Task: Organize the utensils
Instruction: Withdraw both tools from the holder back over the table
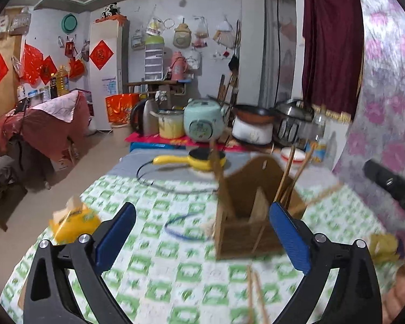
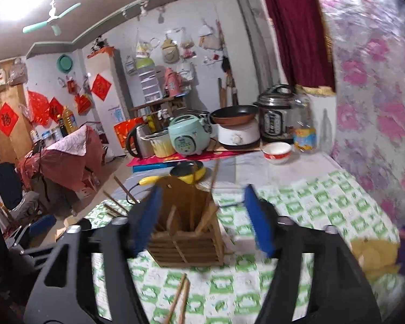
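left tongs (image 1: 202, 232): open, empty | right tongs (image 2: 202, 218): open, empty, framing holder | holder (image 1: 245, 216): upright on desk (image 1: 159, 264), chopsticks (image 1: 286, 178) standing inside, sorted | loose pair (image 2: 179, 299): flat before holder, likely next to pick up

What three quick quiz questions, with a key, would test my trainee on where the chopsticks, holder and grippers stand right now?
1. True or false: the left gripper is clamped on the wooden holder.
2. Where do the loose chopsticks lie? A) in the white bowl B) on the green-checked cloth, nearer the camera than the holder C) on the yellow pan
3. What stands inside the holder?

Key: 1 false, both grippers, including the right gripper, are open; 2 B; 3 several chopsticks.
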Motion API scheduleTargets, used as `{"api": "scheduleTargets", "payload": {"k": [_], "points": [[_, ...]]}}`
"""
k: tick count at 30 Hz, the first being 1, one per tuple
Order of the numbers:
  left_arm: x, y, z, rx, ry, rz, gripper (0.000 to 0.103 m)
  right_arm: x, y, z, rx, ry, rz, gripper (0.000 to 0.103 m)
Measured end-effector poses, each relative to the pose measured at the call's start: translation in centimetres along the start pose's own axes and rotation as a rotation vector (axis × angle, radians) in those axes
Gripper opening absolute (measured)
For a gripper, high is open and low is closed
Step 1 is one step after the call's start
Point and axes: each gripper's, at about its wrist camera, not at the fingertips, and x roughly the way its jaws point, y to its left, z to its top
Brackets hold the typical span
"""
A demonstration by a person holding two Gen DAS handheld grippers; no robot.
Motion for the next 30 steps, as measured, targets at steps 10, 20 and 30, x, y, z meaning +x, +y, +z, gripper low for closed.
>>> {"api": "scheduleTargets", "payload": {"k": [10, 20, 30], "points": [[1.4, 1.4, -8.1, 0.046, 0.151, 0.050, 0.097, 1.1, -0.8, -10.0, -0.150, 0.162, -0.114, 0.075], [1.8, 1.2, -8.7, 0.061, 0.167, 0.081, 0.097, 2.3, -0.5, -12.6, -0.166, 0.297, -0.086, 0.079], [1.8, 0.7, -9.0, 0.087, 0.152, 0.146, 0.097, 2.4, -0.8, -13.1, -0.155, 0.329, -0.085, 0.081]]}}
